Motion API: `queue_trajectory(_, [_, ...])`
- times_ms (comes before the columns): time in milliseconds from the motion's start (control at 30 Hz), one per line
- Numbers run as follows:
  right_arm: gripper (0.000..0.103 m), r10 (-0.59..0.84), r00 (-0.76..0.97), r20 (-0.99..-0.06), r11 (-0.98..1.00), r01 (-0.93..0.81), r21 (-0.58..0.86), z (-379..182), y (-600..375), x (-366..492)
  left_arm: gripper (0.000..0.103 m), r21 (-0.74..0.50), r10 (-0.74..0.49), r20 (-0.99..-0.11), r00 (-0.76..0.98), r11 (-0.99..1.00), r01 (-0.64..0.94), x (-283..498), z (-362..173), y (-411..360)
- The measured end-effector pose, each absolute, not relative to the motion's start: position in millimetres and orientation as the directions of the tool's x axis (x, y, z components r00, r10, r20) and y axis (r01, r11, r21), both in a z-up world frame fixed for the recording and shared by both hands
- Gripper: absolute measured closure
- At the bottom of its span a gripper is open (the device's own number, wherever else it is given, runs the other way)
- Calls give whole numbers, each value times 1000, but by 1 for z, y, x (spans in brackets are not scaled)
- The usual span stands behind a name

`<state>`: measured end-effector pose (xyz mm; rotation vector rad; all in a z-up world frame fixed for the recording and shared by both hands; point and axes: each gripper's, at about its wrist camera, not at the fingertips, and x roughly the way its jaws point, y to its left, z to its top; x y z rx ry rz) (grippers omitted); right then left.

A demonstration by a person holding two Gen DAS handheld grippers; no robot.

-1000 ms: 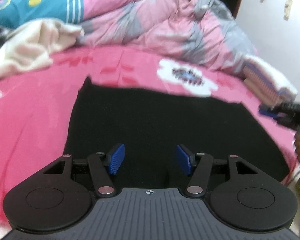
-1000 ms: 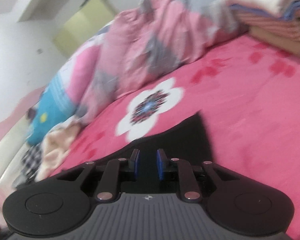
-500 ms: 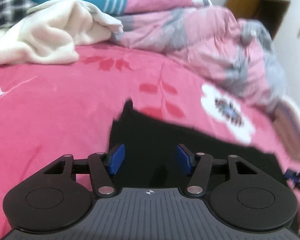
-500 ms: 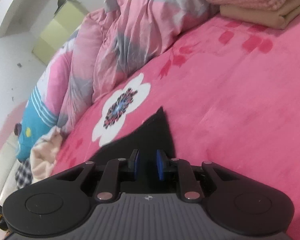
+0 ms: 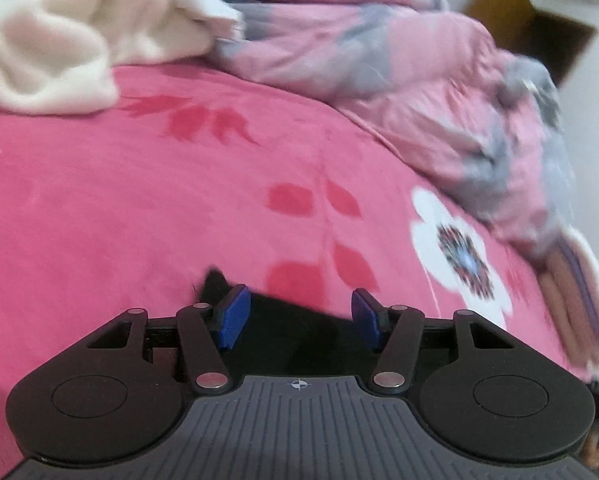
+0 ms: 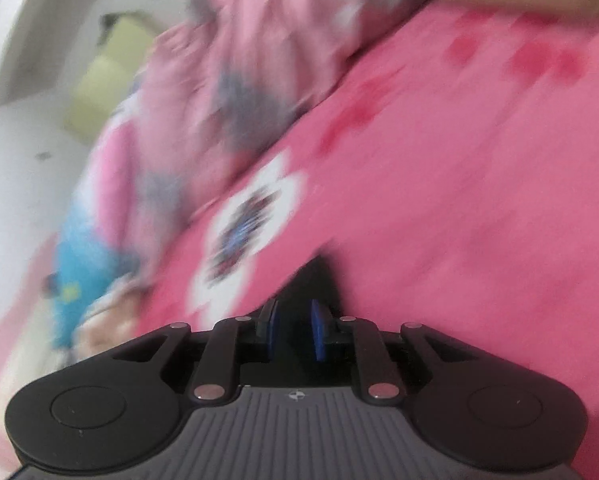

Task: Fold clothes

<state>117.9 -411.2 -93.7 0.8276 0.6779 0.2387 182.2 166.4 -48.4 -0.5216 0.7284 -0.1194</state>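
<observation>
- The black garment (image 5: pixel 299 320) lies flat on the bed (image 5: pixel 139 208), and we see only its far edge: a pointed corner (image 5: pixel 215 280) peeks out just past the left tongs (image 5: pixel 297 320), and another point (image 6: pixel 319 276) shows just past the right tongs (image 6: pixel 293 330).
- From both tongs the cloth lies straight ahead and underneath, its edge running crosswise between the two corners; how far it reaches back toward us is hidden by the tools.
- We judge each hand stands about equally near its own corner, left tongs at the left one, right tongs at the right one.
- The left tongs stand wide apart, the blue pads straddling dark cloth and gripping nothing.
- The right tongs are drawn close with a narrow gap between the pads; dark cloth fills that gap, but we cannot tell whether they pinch it or merely sit above it.
- Both tools point low along the bed toward the far side; the right view is tilted and blurred.
- Farther out lie a cream cloth (image 5: pixel 59 44), a rumpled pink-and-grey quilt (image 5: pixel 419 92) and a folded stack (image 5: pixel 571 292) at the right edge.
- Whether this edge is being carried over in a fold or only being approached, we cannot settle.
</observation>
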Motion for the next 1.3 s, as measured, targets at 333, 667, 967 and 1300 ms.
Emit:
queue_trajectory(333, [76,560,716,-418,656,-74,751,-72,-386,108,45,-498,-387,-575,721,865,67,169,-24,140])
queue_trajectory(667, [73,340,816,-468,657,149,739,-75,-419,93,45,-398,-322,-664,675,916,45,163,-16,122])
queue_trajectory(967, [72,507,750,-425,693,-61,719,-41,-388,17,44,-354,-253,-638,728,935,14,100,45,153])
queue_trajectory(1300, [73,565,707,-426,607,-6,795,-78,-383,-27,43,-458,-403,-705,584,887,60,22,-19,112])
